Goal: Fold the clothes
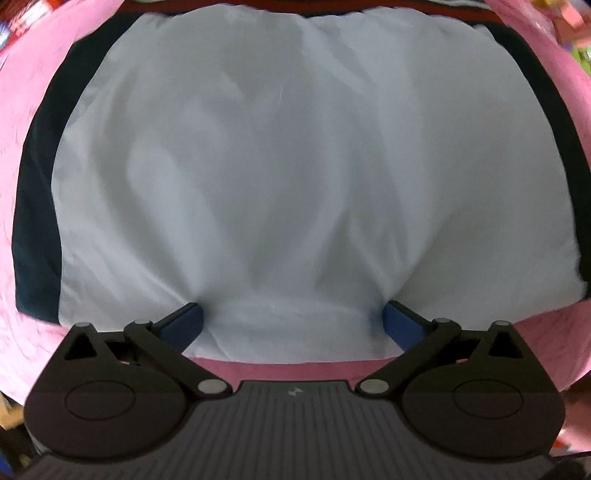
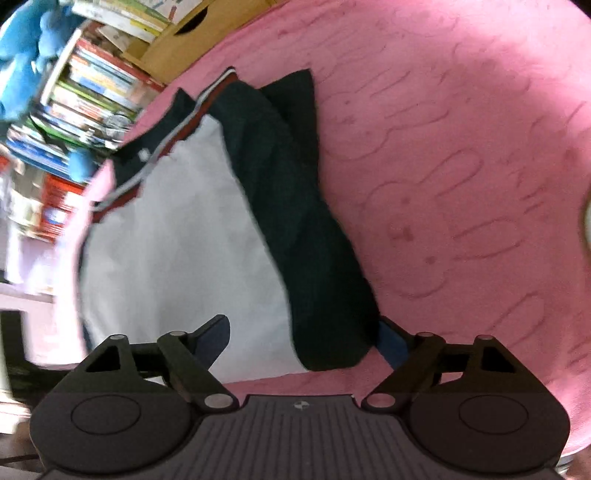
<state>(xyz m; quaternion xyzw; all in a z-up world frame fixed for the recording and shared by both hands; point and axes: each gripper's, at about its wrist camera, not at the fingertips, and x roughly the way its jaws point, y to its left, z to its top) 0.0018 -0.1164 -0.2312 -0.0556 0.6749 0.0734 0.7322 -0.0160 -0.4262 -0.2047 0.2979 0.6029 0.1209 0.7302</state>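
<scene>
A white top [image 1: 295, 166] with dark sleeves [image 1: 33, 240] lies flat on a pink blanket [image 1: 22, 110]. My left gripper [image 1: 293, 319] points straight down at the top's near hem. It is wide open, and both blue fingertips [image 1: 188, 321] dent the cloth, so creases fan out from them. In the right wrist view the white body [image 2: 177, 240], a dark sleeve [image 2: 314, 240] and a red-and-white striped collar trim [image 2: 177, 136] show. My right gripper [image 2: 303, 339] is open astride the near corner, with the sleeve's end between its fingers; the right fingertip [image 2: 391, 343] sits against the sleeve's edge.
The pink blanket [image 2: 461, 147], embossed with rabbit shapes, spreads far to the right of the top. Beyond its upper-left edge stand shelves of books [image 2: 92, 85], a blue plush toy [image 2: 22, 62] and a cardboard box [image 2: 207, 33].
</scene>
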